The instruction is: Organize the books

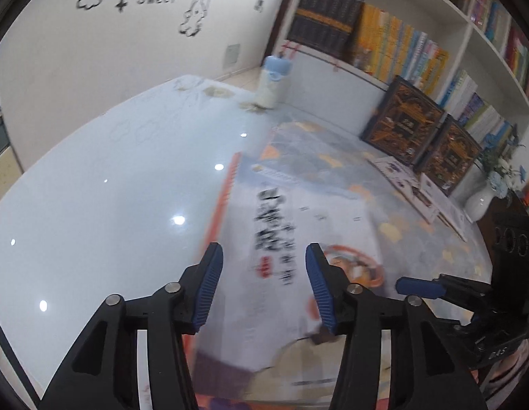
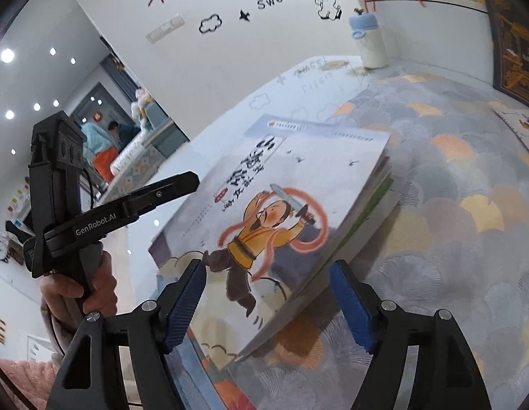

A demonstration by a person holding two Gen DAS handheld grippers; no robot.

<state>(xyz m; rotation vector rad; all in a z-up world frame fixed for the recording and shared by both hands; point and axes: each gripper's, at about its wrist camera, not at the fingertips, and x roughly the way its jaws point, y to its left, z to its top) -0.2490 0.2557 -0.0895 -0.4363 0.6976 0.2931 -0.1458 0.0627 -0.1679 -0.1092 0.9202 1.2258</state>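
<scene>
The right gripper (image 2: 267, 302) has its blue-padded fingers (image 2: 184, 311) spread wide, and the near corner of the white picture book with a sword-waving figure in yellow on its cover (image 2: 291, 212) lies in the gap between them — no pad presses on it. The left gripper (image 1: 264, 287) stands moderately apart over the near part of that cover, holding nothing.

The book tops a small stack on the grey scallop-patterned mat (image 2: 452, 205), its long axis running away from the fingers toward the pale bottle with a blue cap (image 2: 368, 42). By my reading, both hands are about equally near.

The right wrist view shows the stack's page edges and thickness; the left view, blurred, shows instead the dark ornate books (image 1: 404, 119) beyond the stack and the white bookshelf (image 1: 466, 30) behind — the likely destination.
</scene>
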